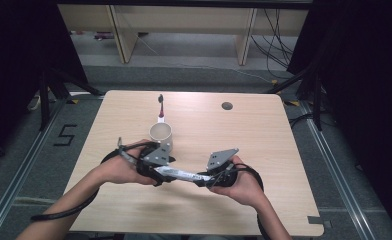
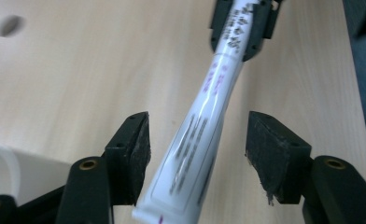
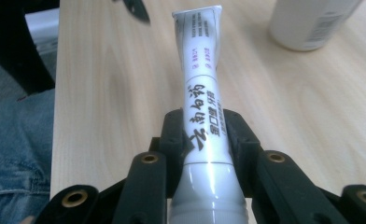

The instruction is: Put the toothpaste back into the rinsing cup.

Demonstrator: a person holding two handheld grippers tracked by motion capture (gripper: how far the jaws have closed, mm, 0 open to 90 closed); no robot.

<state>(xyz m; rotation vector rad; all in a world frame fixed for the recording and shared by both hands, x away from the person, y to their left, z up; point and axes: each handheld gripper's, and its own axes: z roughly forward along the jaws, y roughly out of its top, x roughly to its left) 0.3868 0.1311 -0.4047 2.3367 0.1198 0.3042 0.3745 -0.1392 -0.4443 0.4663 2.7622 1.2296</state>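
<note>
Both grippers meet over the near middle of the table, joined by a white tube that runs level between them. Right gripper has its two black jaws pressed against the sides of the tube near its cap end, so it is closed on the tube and holds it; dark printed characters run along the tube's body just above the jaws, and the flat crimped end points away from this camera. Left gripper has its jaws standing wide apart on either side of the tube's crimped end: the tube passes through the gap at a slant, and a clear strip of tabletop shows between it and the right-hand pad, while on the left it lies close to the pad without being pinched. So the left one is open with the tube between its jaws. Just beyond the left gripper stands a white cup, upright on the table, and a toothbrush lies on the wood just behind the cup. A small round hole sits in the tabletop farther back.
</note>
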